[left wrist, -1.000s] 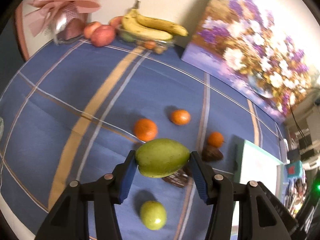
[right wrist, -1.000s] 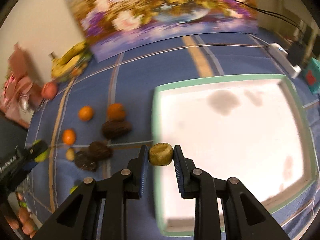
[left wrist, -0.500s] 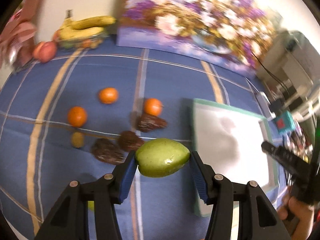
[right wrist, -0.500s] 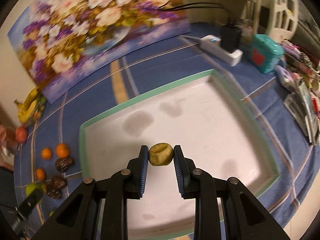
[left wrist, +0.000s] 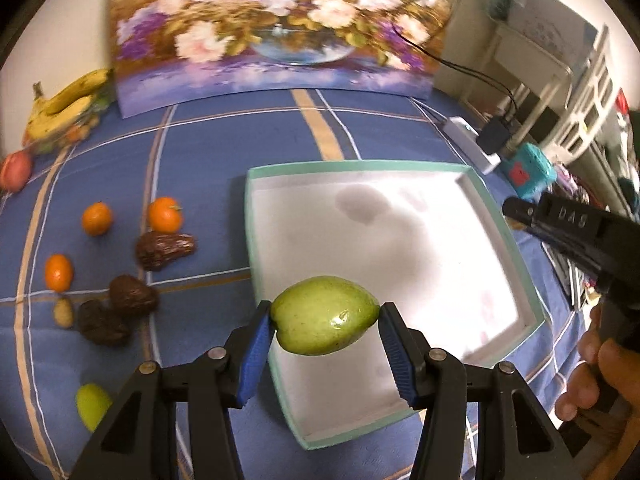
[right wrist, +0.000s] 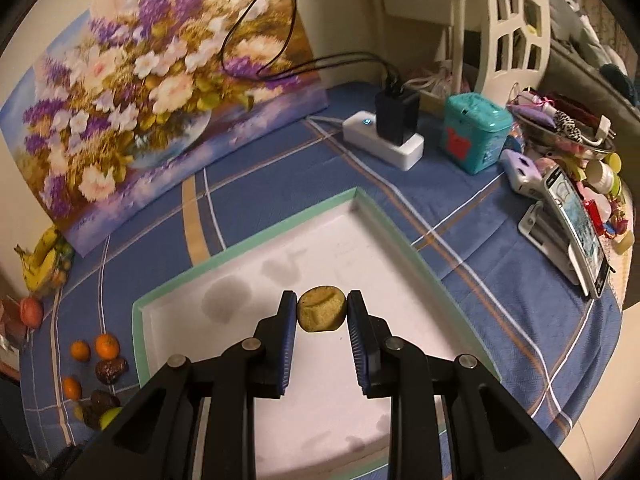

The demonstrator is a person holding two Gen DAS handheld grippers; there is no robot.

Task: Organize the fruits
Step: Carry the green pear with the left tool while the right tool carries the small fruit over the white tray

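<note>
Green fruit (left wrist: 325, 321): clamped between the blue pads of the left gripper (left wrist: 326, 334), low in the centre of the left wrist view, over the near-left corner of the tray.
Small yellow-brown fruit (right wrist: 322, 314): pinched between the pads of the right gripper (right wrist: 322, 322), centre of the right wrist view, over the white floor of the tray.
Left jaws: closed on the green fruit, one pad at each end of it.
Right jaws: closed on the small yellow-brown fruit.
Tray (left wrist: 360, 166): shallow, white inside with a mint-green rim, in the middle of the left wrist view; grey patches on its floor.
Right gripper seen from the left: black body (left wrist: 576, 236) at the right edge of the frame, held by a hand (left wrist: 600, 376) in the lower right.
Loose fruit: three oranges (left wrist: 165, 214) and three dark brown fruits (left wrist: 164, 248) lie on the cloth left of the tray; a small tan fruit (left wrist: 63, 312) and a small green fruit (left wrist: 93, 406) sit further toward the lower left.
Bananas (left wrist: 68, 104): upper left, beside the flower painting (left wrist: 272, 24), with a red fruit (left wrist: 15, 170) at the left edge.
Tablecloth (left wrist: 224, 140): blue with tan and white stripes.
Right side: a white power strip (right wrist: 382, 140) with a black plug and a teal box (right wrist: 476, 136) stand beyond the tray in the right wrist view.
</note>
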